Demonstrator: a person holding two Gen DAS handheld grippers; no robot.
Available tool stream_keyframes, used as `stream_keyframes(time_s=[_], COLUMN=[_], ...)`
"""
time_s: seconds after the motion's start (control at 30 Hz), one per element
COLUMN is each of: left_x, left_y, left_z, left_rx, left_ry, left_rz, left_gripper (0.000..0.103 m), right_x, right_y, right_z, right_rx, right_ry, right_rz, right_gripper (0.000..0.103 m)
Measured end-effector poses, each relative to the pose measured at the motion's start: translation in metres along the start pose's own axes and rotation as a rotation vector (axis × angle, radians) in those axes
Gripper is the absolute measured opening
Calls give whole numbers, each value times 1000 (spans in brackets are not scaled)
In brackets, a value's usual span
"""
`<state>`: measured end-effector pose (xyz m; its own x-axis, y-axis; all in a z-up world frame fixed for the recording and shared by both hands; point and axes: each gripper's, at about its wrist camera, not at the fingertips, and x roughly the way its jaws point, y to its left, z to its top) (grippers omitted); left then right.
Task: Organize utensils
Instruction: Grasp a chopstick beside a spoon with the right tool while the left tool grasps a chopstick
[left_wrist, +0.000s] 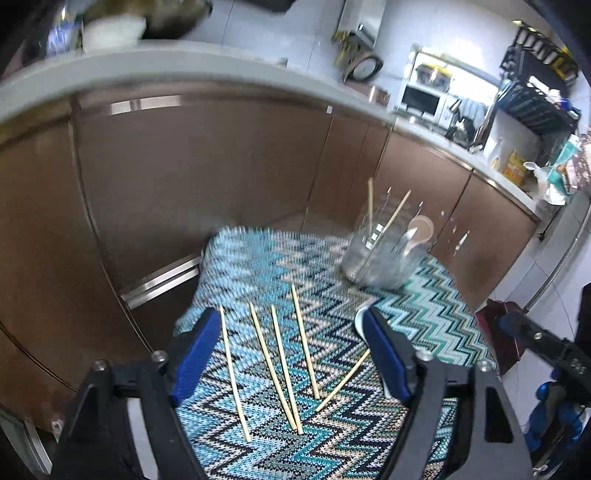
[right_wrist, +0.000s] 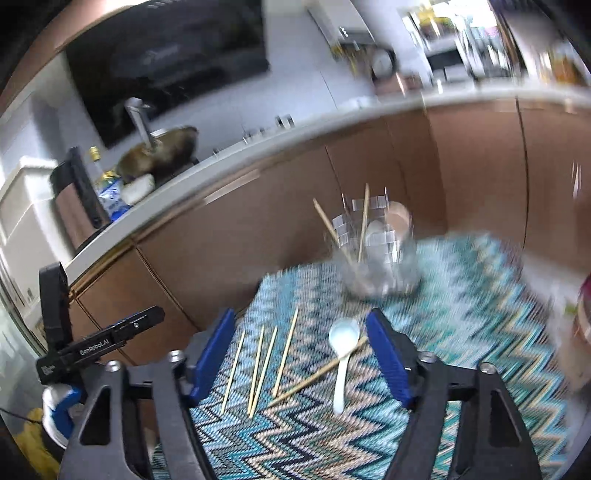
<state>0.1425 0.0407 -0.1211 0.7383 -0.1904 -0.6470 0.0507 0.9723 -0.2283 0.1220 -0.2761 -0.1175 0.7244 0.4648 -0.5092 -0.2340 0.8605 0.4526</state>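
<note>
Several wooden chopsticks (left_wrist: 280, 365) lie loose on a zigzag-patterned cloth (left_wrist: 332, 435); they also show in the right wrist view (right_wrist: 258, 365). A white spoon (right_wrist: 343, 350) lies beside them, with one chopstick across its handle. A clear holder (left_wrist: 376, 254) at the far side of the cloth holds two chopsticks and a spoon; it also shows in the right wrist view (right_wrist: 376, 258). My left gripper (left_wrist: 291, 354) is open and empty above the chopsticks. My right gripper (right_wrist: 299, 354) is open and empty above the spoon and chopsticks.
Brown cabinet doors (left_wrist: 192, 184) stand close behind the cloth under a white counter (left_wrist: 184, 66). A sink area with racks (left_wrist: 535, 110) is at the far right. A wok and bottles (right_wrist: 159, 155) sit on the counter at left. The right view is motion-blurred.
</note>
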Motion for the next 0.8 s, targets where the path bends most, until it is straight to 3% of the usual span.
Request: stream_keyframes(time_s=[0.23, 0.37, 0.8], left_x=[71, 103, 170], left_y=[23, 32, 50], left_z=[0, 3, 5], left_rx=[-78, -99, -163], left_ry=[160, 222, 359], left_rz=[-25, -16, -5], left_gripper=[53, 50, 44], right_x=[78, 114, 188], right_y=[-60, -82, -112], right_z=[-15, -20, -29], right_rx=[275, 364, 448], right_ry=[172, 224, 297], right_rz=[93, 95, 83], right_gripper=[48, 41, 40])
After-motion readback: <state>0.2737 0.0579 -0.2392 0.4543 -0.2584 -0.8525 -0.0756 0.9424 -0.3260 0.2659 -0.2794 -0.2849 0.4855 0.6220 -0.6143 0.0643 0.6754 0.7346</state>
